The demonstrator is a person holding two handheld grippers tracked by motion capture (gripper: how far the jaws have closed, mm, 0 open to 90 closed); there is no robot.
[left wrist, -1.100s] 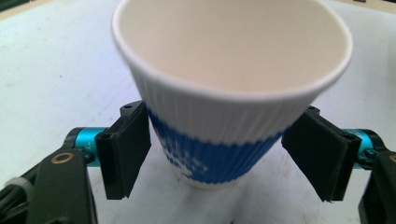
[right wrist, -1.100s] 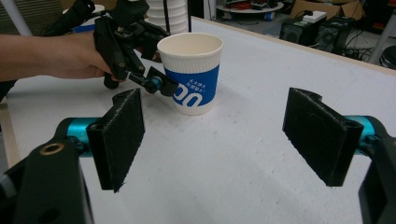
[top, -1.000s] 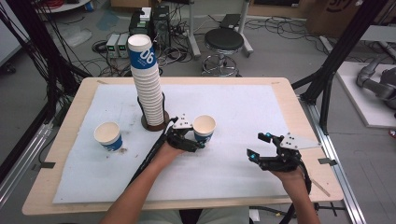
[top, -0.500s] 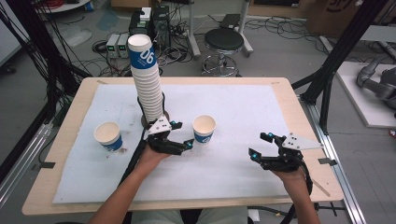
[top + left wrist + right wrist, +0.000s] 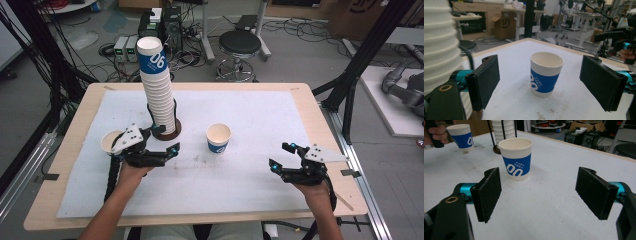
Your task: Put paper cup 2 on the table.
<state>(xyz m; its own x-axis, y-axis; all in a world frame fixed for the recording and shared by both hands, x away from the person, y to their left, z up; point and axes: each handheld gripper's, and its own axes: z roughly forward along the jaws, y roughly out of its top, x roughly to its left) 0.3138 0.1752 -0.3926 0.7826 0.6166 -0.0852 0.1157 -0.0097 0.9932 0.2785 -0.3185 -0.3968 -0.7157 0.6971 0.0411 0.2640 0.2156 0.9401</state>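
A blue-and-white paper cup point(image 5: 218, 137) stands upright mid-table on the white mat. My left gripper point(image 5: 167, 142) is well to its left, beside the foot of the tall cup stack point(image 5: 157, 90). Its jaws have just been opening and stand open, with nothing between the pads. In the left gripper view, that cup point(image 5: 546, 73) stands farther off, framed by the left gripper point(image 5: 543, 83). A second cup point(image 5: 109, 141) sits at the left, partly behind the gripper's grey plate. My right gripper point(image 5: 280, 156) rests open near the front right. The right gripper view looks past the right gripper point(image 5: 540, 195) at the mid-table cup point(image 5: 516, 162).
The wooden table point(image 5: 300, 100) carries a white mat. Black frame posts point(image 5: 360, 65) rise at the right and left edges. A stool point(image 5: 241, 47) and cables lie on the floor beyond the far edge. The stack stands on a dark round base point(image 5: 167, 134).
My left gripper has drawn back to the left from the middle cup, which stays standing, to a spot by the stack's foot. The right gripper has not moved.
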